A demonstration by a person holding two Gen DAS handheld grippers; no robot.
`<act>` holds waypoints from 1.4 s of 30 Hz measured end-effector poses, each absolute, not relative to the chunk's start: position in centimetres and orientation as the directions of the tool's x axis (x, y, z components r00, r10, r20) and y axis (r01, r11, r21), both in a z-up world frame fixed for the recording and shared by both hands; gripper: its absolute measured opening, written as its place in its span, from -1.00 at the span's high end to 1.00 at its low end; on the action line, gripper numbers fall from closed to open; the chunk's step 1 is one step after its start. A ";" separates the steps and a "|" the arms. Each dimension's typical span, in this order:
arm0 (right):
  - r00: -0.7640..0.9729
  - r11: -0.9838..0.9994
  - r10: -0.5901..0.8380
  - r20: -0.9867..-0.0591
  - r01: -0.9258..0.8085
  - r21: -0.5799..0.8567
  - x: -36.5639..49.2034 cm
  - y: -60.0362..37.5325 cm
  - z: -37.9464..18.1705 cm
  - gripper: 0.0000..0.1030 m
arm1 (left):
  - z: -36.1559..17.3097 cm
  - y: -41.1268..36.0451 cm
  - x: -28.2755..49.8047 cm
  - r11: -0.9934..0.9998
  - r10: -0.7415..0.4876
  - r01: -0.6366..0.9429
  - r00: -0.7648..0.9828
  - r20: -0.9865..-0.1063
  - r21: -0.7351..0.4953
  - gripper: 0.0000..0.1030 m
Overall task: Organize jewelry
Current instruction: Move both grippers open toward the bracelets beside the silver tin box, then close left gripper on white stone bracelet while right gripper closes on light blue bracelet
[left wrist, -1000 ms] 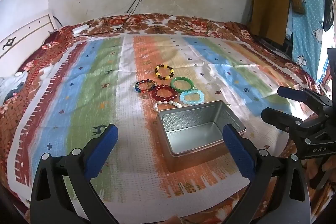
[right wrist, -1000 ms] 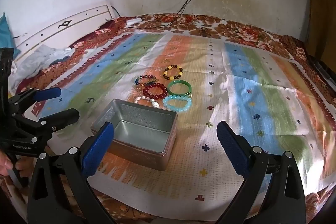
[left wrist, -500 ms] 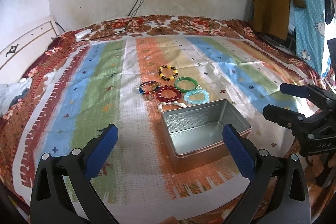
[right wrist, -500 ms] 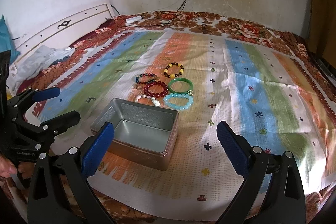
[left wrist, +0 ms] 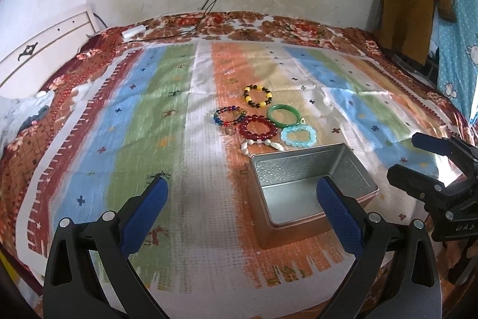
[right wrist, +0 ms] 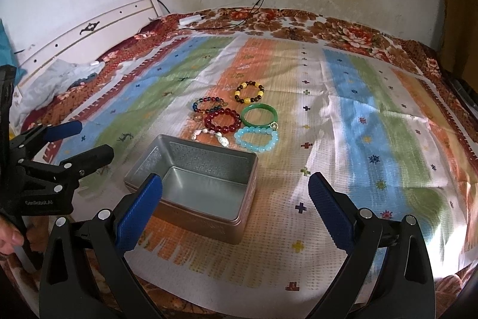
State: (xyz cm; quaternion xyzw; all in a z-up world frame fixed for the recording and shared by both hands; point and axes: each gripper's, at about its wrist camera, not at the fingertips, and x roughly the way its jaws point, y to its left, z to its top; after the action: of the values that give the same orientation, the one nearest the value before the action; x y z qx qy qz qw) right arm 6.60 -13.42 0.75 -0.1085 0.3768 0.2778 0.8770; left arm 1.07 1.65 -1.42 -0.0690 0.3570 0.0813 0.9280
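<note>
While both tools are hanging over the near edge of the bed, the view is getting closer: compared with a second ago the left tool has drifted forward and a bit left, so the tin box is now sitting under its right finger instead of dead centre, and the bracelets are looking bigger. Nothing on the striped cloth has shifted though, so I'd say the sorting itself isn't started yet, this is just the approach.

Both tools are spread wide with nothing between the fingers. The right tool is hovering over the cloth with its left finger over the box's near corner.

The box is lying open and empty on the orange stripe, on the near side of the jewelry. Its long axis is running roughly left-right across the bed, slightly skewed, mouth facing straight up.

Touching or just beside its far rim are the white pearl strand and the light blue bead bracelet. Behind those: red bead bracelet, green bangle, multicolour bead bracelet, and farthest the yellow-and-brown one. All are lying flat, bunched together.

My guess is the right tool is going for the blue one first, since it's nearest.
</note>
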 end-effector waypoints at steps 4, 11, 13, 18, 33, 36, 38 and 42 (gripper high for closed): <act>0.552 0.826 0.407 -0.728 -0.563 0.035 7.1 -13.4 0.7 -0.92 | -1.5 2.4 1.6 0.973 0.083 -0.208 0.726 -0.683 -0.104 -0.89; 0.550 0.834 0.413 -0.726 -0.549 0.058 8.0 -13.5 0.7 -0.92 | -1.4 3.1 2.7 0.967 0.107 -0.236 0.719 -0.686 -0.096 -0.89; 0.546 0.833 0.413 -0.729 -0.549 0.062 8.1 -13.3 0.7 -0.92 | -1.4 3.1 3.3 0.969 0.110 -0.231 0.714 -0.692 -0.085 -0.89; 0.551 0.825 0.406 -0.729 -0.564 0.034 8.5 -12.4 0.6 -0.92 | -1.3 3.6 4.7 0.970 0.098 -0.223 0.712 -0.695 -0.092 -0.89; 0.562 0.830 0.393 -0.727 -0.557 0.018 12.1 -11.4 1.2 -0.92 | -1.2 4.8 8.1 0.969 0.114 -0.234 0.708 -0.697 -0.080 -0.89; 0.562 0.829 0.391 -0.729 -0.559 0.014 12.8 -11.1 1.4 -0.92 | -1.3 5.0 8.7 0.970 0.118 -0.232 0.705 -0.699 -0.070 -0.89; 0.561 0.831 0.384 -0.733 -0.556 0.011 13.4 -11.0 1.4 -0.92 | -1.4 5.1 9.2 0.971 0.116 -0.228 0.701 -0.704 -0.068 -0.89; 0.555 0.834 0.376 -0.742 -0.552 0.009 14.6 -10.7 1.4 -0.92 | -1.8 5.5 10.4 0.971 0.118 -0.232 0.682 -0.722 -0.061 -0.89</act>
State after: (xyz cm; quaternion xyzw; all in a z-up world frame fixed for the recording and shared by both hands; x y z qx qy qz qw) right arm 14.63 -10.65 1.43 -0.1129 0.3898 0.2654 0.8746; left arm 10.42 5.55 -1.80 -0.0738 0.3874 0.0958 0.9140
